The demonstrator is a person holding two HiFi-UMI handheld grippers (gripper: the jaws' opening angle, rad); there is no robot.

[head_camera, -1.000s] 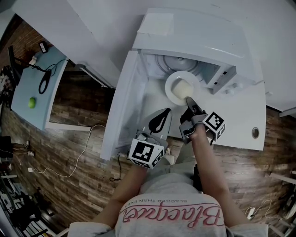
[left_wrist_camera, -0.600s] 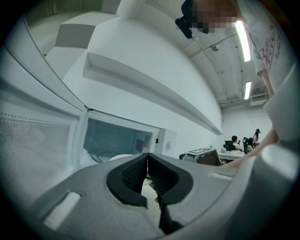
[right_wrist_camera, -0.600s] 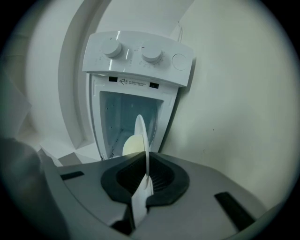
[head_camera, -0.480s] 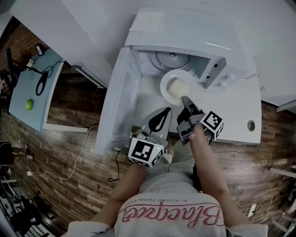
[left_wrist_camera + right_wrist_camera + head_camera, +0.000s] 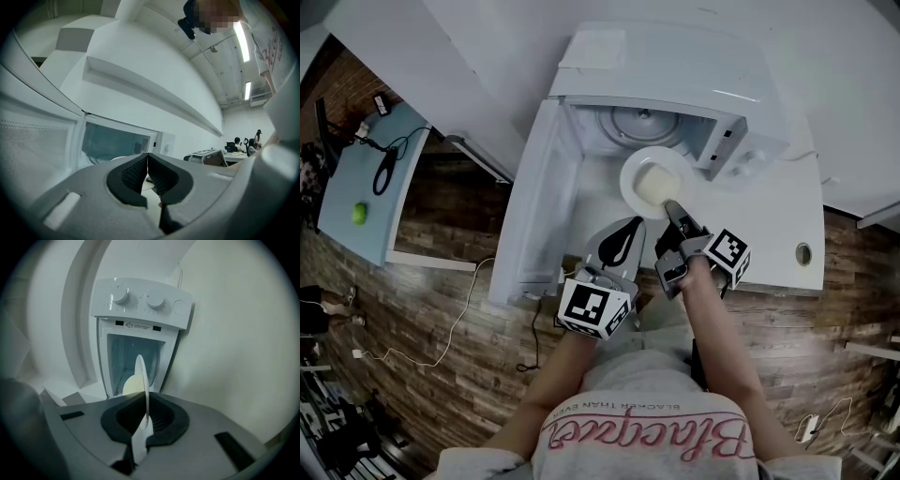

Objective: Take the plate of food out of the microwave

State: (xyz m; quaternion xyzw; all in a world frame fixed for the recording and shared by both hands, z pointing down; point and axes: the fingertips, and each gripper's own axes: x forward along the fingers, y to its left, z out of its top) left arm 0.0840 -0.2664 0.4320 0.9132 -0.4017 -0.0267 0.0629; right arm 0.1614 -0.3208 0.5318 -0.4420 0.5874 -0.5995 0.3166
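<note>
The right gripper has its jaws nearly together, clamped on the near rim of a white plate. In the right gripper view the plate shows edge-on as a thin white line running straight into the dark pads of the right gripper, which press on it from both sides. A pale, blocky piece of food sits on the plate, and its yellowish side shows beside the rim. The plate hangs at the mouth of the open microwave, in front of the round turntable and over the white counter. The microwave door stands swung out at the left.

The left gripper hovers just beside the right one, apart from the plate. Its pads meet with nothing between them, and it points towards the cavity.
</note>
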